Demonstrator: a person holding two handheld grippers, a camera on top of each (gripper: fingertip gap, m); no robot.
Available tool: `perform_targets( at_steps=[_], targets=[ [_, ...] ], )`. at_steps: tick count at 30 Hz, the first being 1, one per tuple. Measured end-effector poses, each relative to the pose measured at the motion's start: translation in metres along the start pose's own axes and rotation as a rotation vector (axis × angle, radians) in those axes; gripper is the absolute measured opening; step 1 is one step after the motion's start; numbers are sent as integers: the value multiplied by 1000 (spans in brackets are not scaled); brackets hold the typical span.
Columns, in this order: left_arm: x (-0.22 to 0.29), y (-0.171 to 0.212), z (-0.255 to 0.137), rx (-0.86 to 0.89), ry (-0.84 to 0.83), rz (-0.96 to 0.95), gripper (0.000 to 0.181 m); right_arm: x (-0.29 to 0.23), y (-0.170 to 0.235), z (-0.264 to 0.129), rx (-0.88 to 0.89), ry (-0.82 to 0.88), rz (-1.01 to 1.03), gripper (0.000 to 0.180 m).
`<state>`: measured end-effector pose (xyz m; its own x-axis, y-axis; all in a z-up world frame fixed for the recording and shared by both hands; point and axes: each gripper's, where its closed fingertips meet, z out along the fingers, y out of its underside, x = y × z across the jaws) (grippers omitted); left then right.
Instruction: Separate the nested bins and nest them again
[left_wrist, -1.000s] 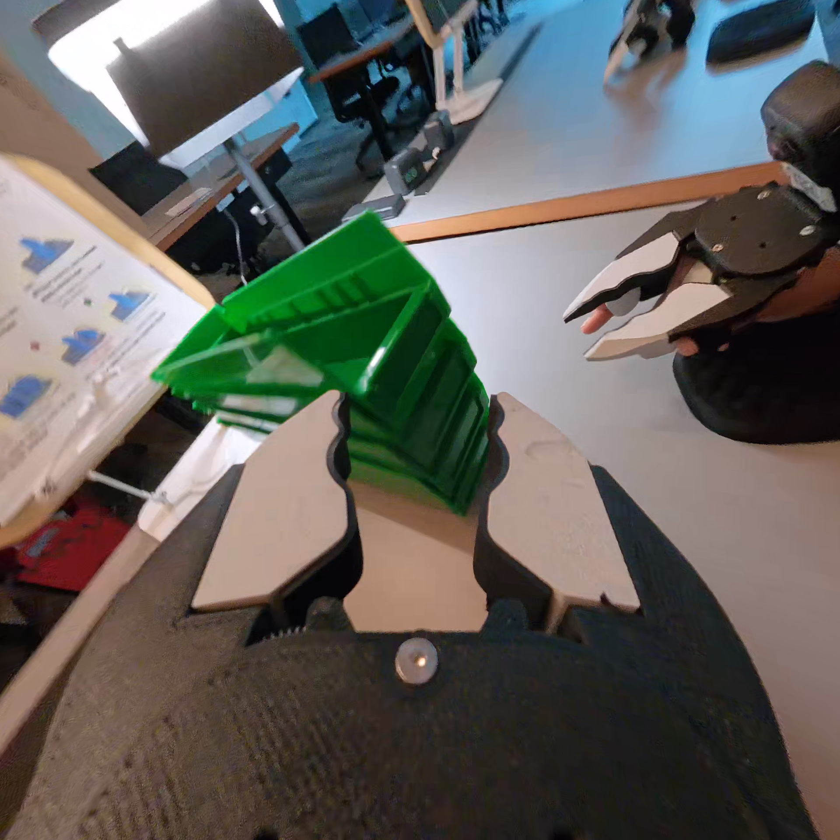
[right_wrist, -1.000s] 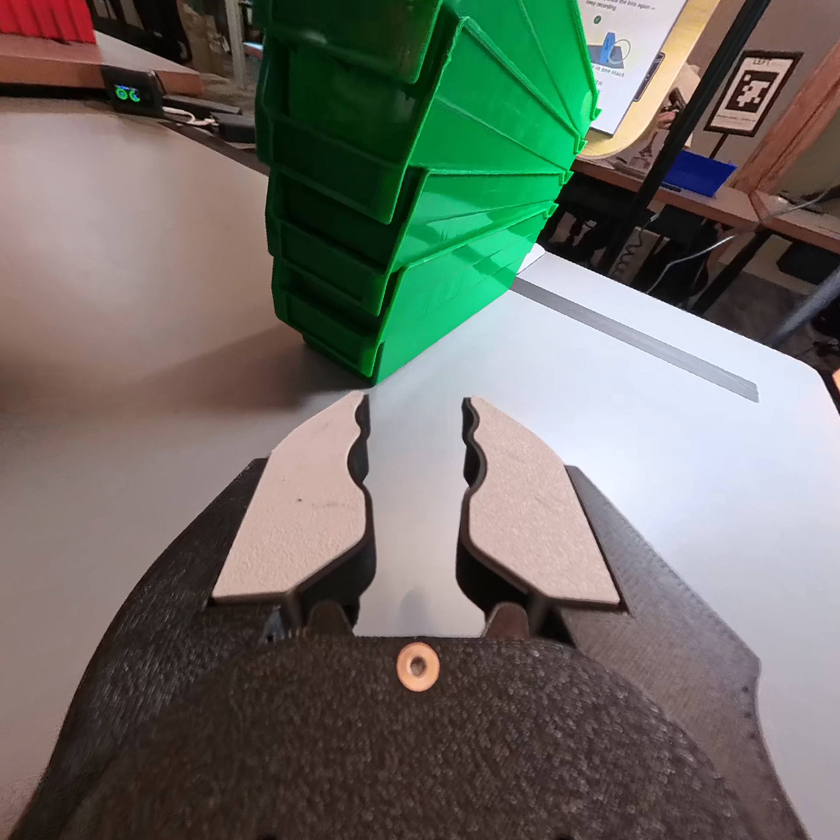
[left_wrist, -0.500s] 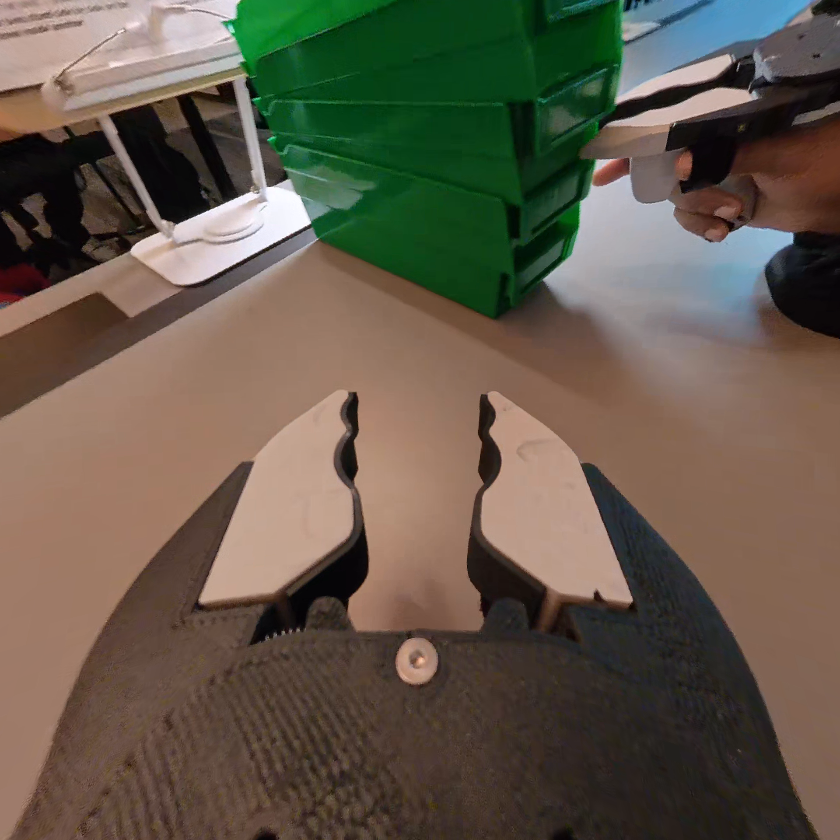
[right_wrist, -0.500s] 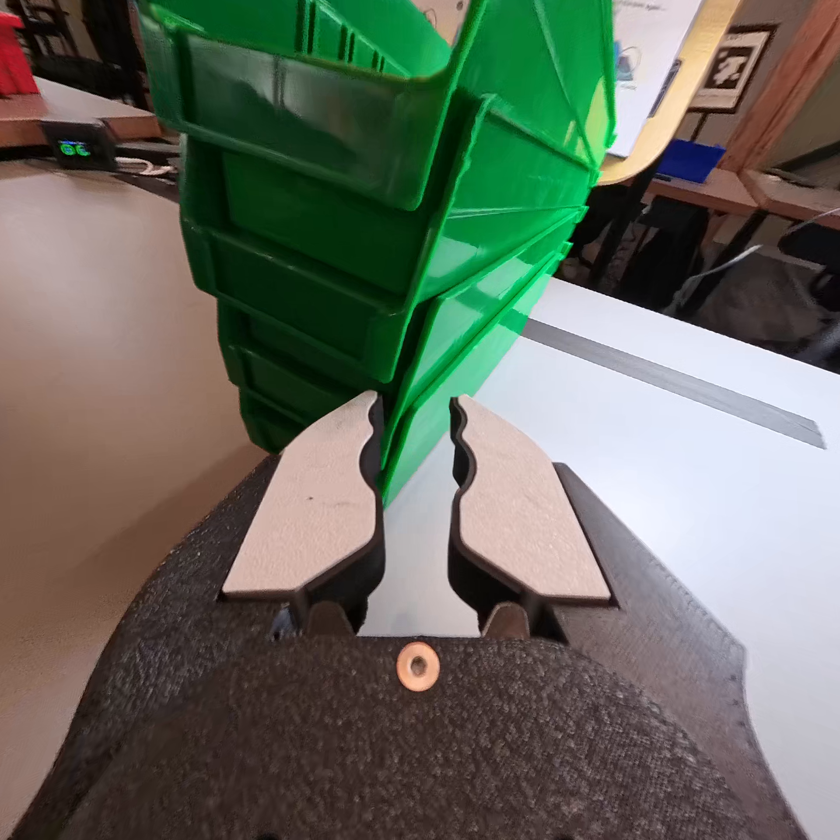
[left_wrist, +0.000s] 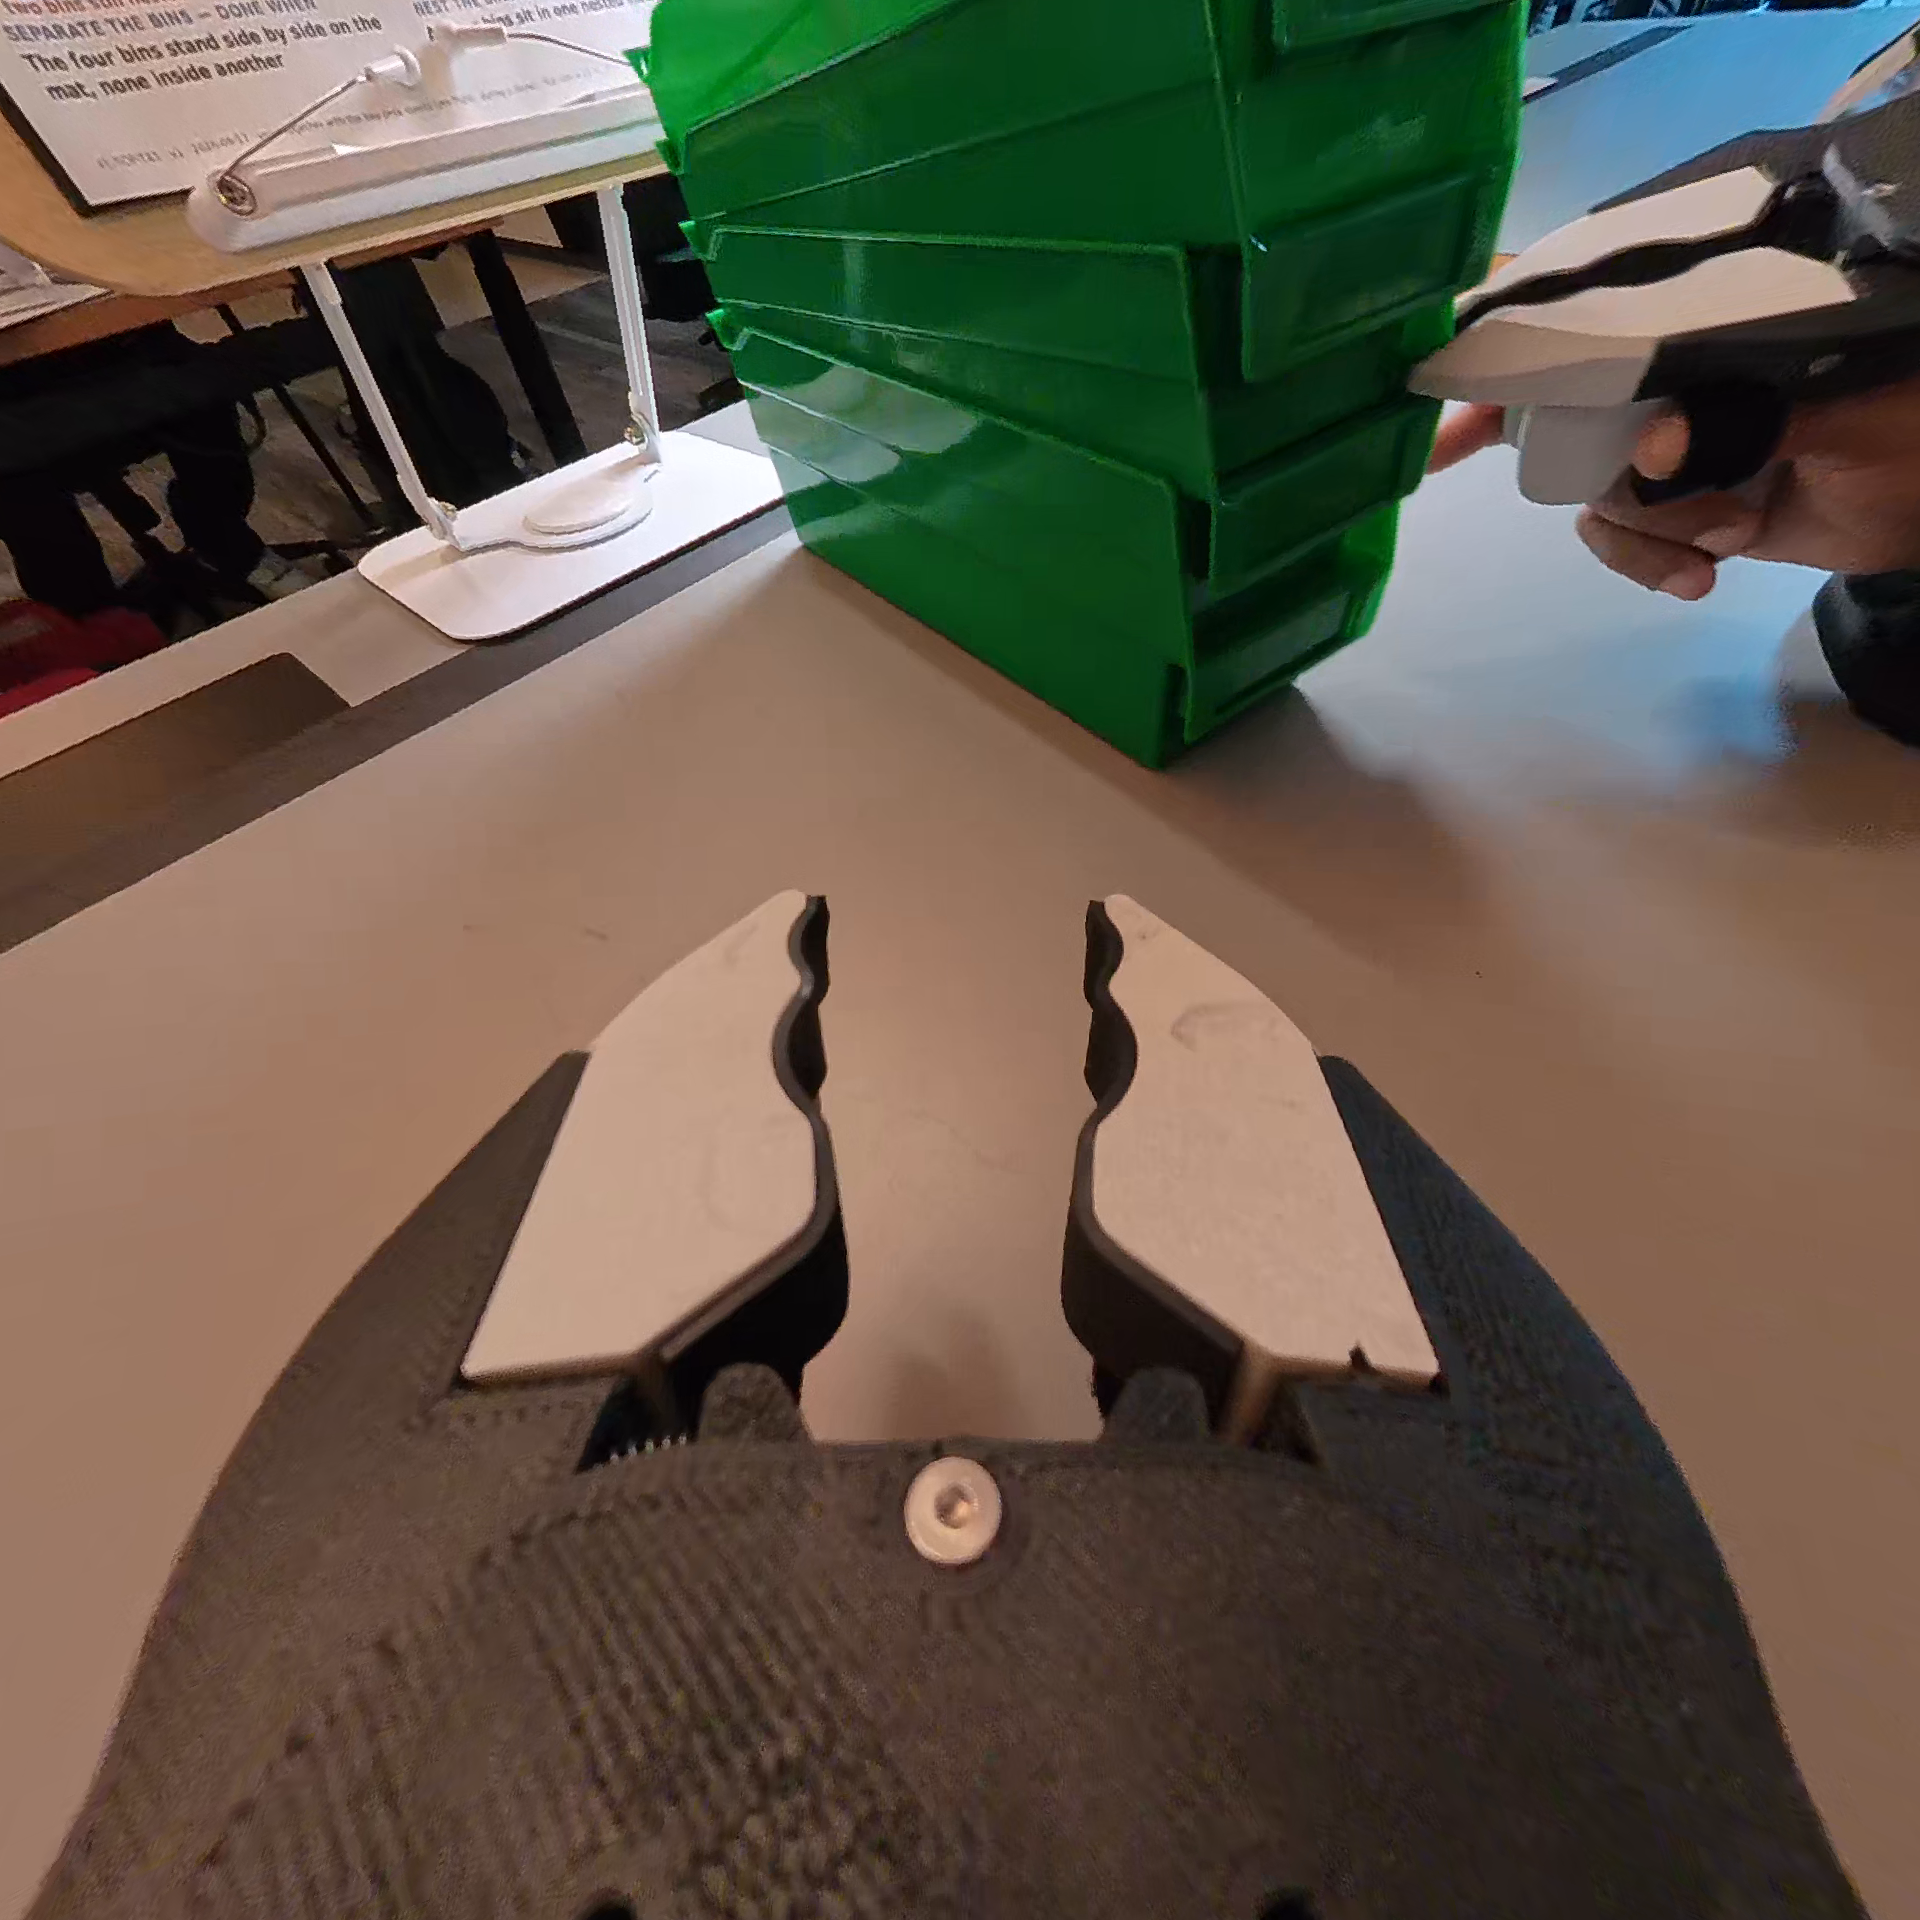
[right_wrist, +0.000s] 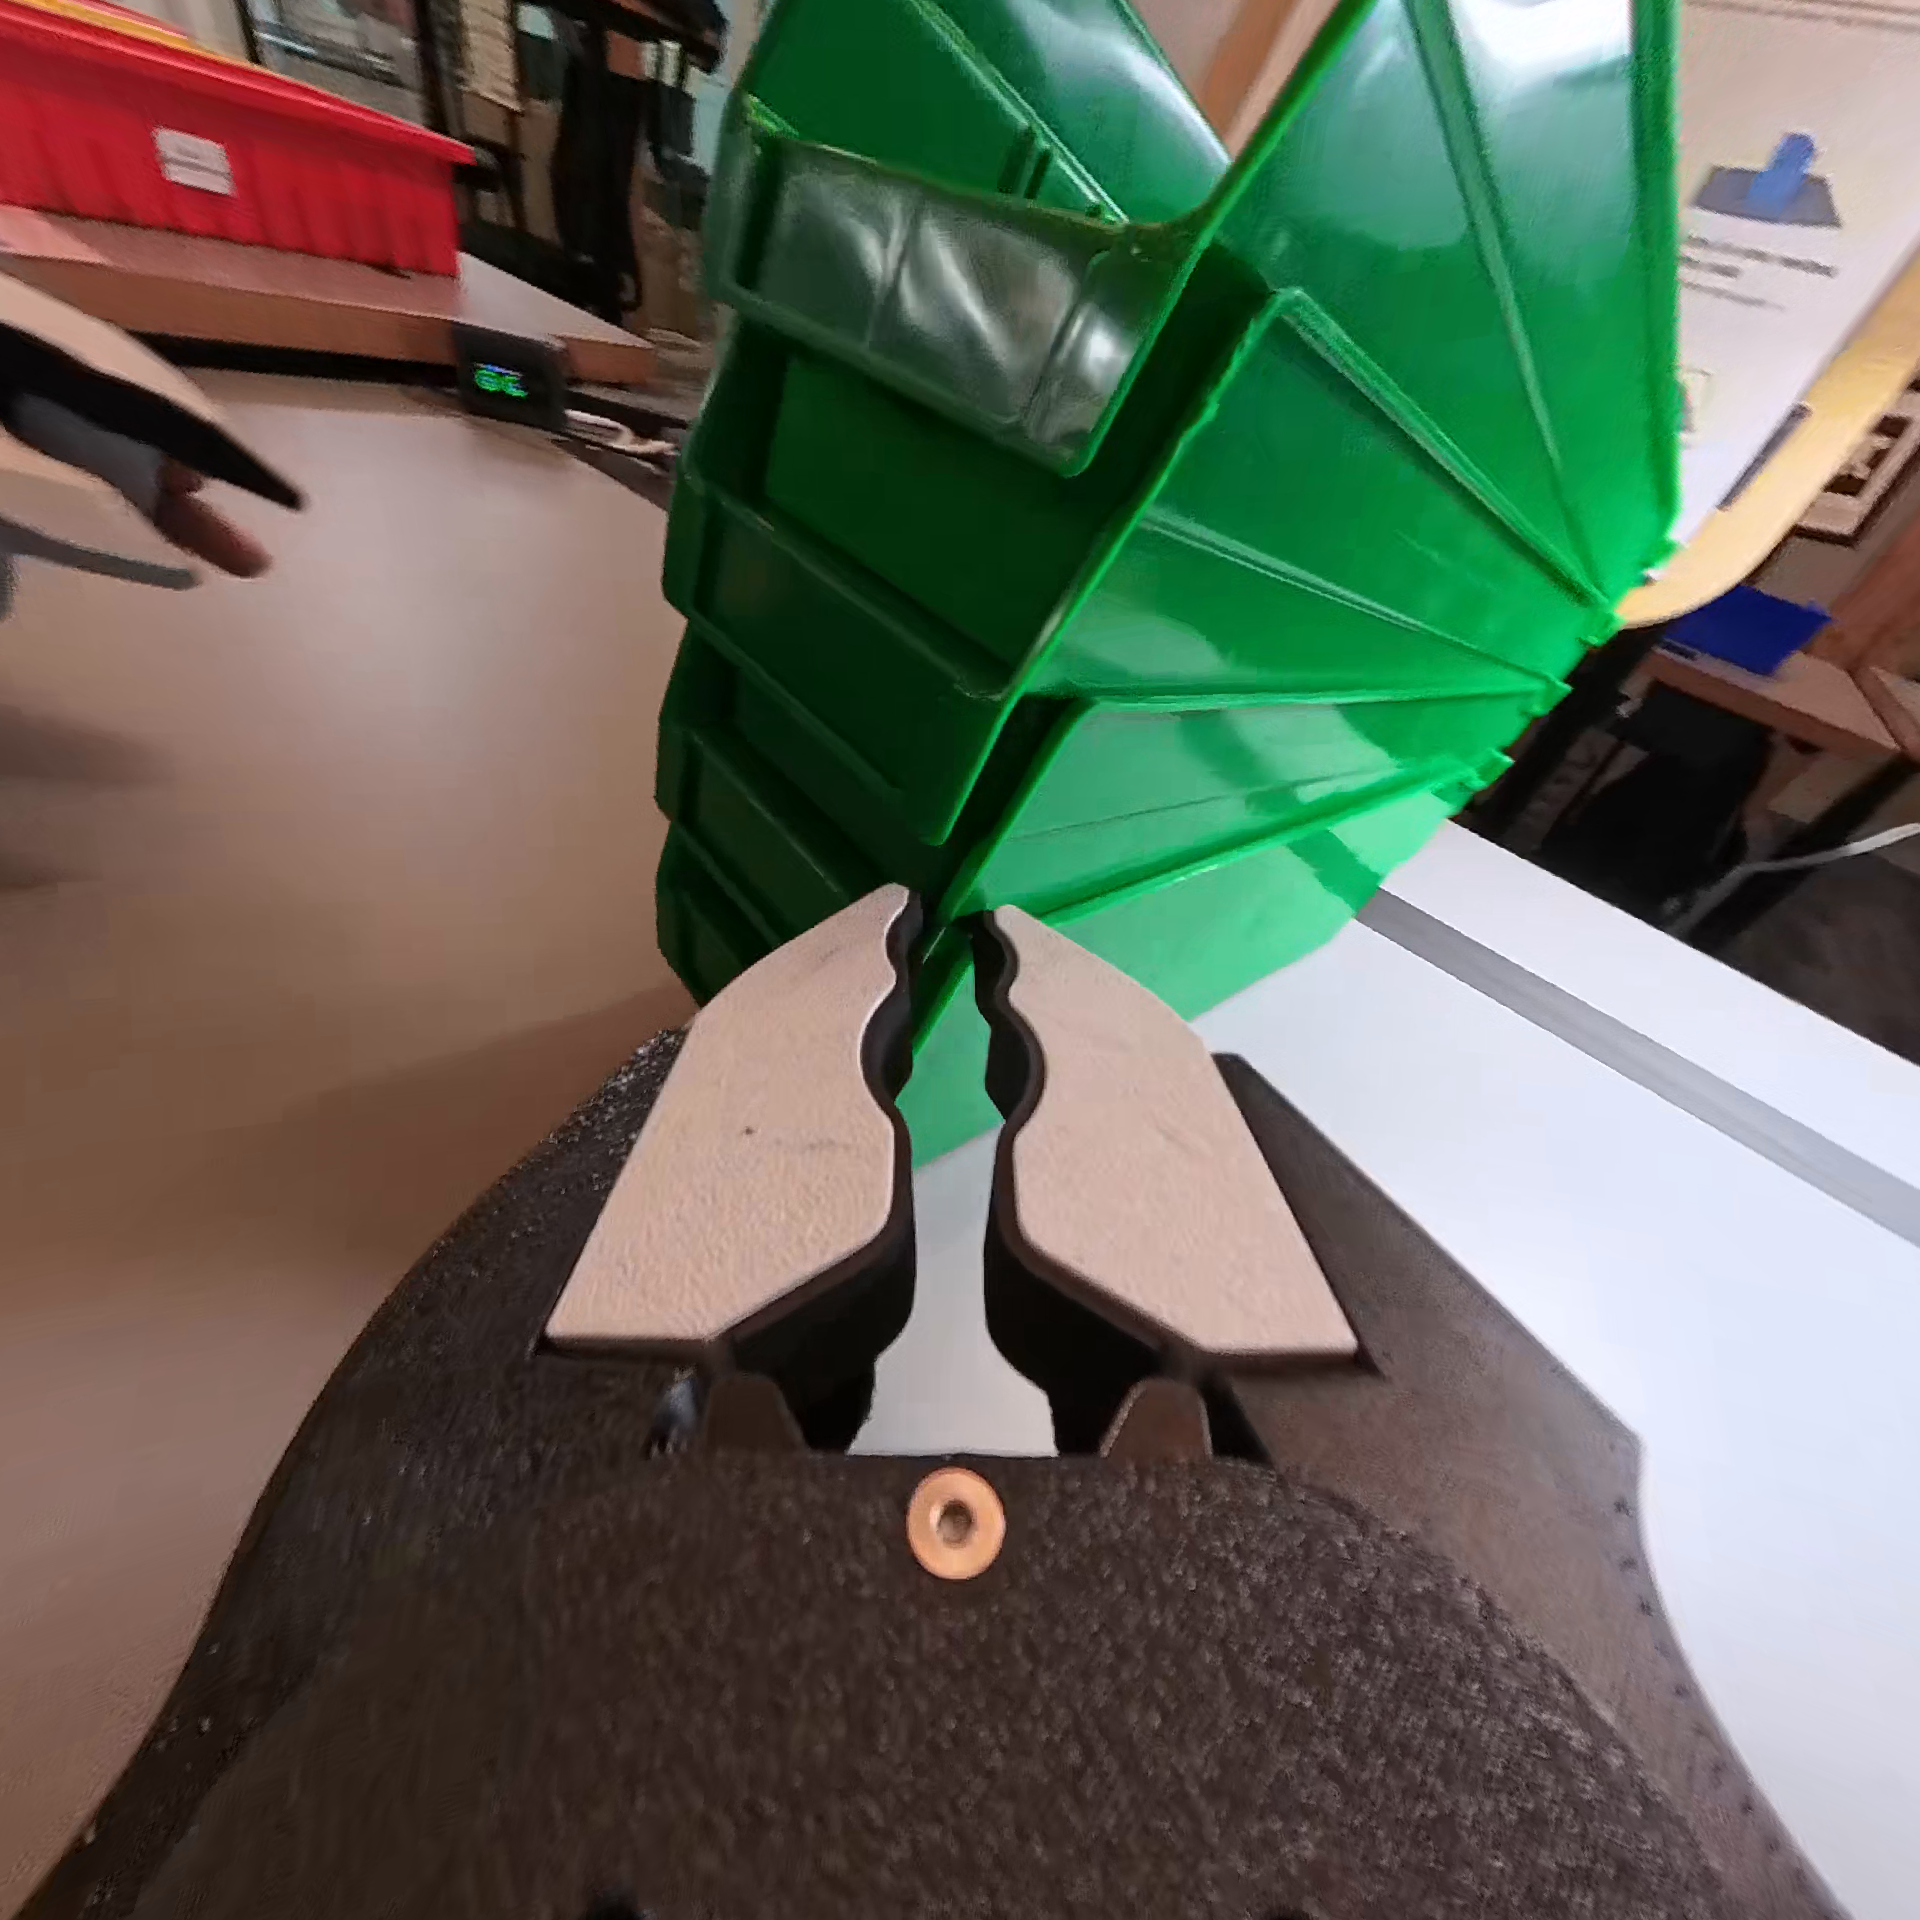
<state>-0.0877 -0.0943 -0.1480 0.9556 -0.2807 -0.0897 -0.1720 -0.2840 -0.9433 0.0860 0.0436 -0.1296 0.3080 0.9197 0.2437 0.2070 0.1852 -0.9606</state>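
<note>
Gripping: right tongs (right_wrist: 945, 920) pinch corner edge of a lower bin in the nested stack of green plastic bins (right_wrist: 1195, 623)
Stack: on grey worktop (left_wrist: 727, 810), upper bins tilted
Left tongs (left_wrist: 956, 909): spread, empty, well short of stack
Behind: white paper stand (left_wrist: 499, 540)

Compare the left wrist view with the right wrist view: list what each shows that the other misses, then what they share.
Only the left wrist view shows the white metal document stand and its printed sheet, the open left claw over bare table, and the hand holding the right claw.

Only the right wrist view shows the red plastic crate, the small black display, and the right claw closed on a corner edge of the stack.

Both show the stack of nested green plastic bins on the table.
</note>
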Motion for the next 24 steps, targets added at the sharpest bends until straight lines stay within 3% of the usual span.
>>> perform_targets(
  at_steps=[9, 15, 24],
  targets=[
    [0, 3, 0, -6, -3, 0, 47, -55, -10, -34, 79, -276, 6, 9],
    [3, 6, 4, -19, 7, 4, 47, -36, -6, -37, 63, -145, 38, 7],
    [4, 6, 5, -22, 0, 17, 47, -20, -6, 3, 1, -87, 29, 7]
  ],
)
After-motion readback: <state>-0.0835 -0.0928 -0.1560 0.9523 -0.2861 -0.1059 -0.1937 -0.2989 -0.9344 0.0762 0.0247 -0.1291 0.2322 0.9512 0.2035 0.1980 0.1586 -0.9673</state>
